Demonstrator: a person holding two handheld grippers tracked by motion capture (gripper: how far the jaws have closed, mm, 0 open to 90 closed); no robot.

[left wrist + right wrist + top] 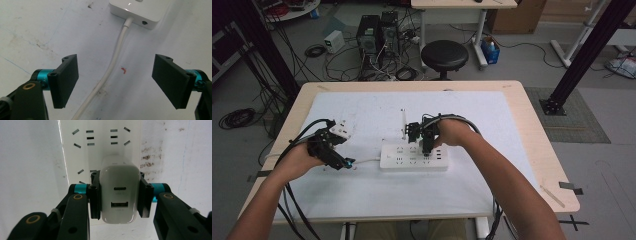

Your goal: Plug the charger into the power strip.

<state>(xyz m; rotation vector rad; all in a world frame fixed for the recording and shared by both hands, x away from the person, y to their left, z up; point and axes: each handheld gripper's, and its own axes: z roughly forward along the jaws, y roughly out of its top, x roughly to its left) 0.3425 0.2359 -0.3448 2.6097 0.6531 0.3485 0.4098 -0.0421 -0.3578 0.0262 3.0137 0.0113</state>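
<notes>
The right gripper (119,195) clamped a white USB charger (120,195) by its sides, directly over the white power strip (414,157) on the table (532,125). The left gripper (116,82) stood open and empty, straddling the strip's white cable (112,65).

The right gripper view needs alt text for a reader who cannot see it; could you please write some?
The right gripper is shut on a white USB charger, its two black jaws pressing the charger's sides, with two ports facing the camera. Beyond it lies a white power strip with rows of socket slots, on a scuffed white table surface.
</notes>
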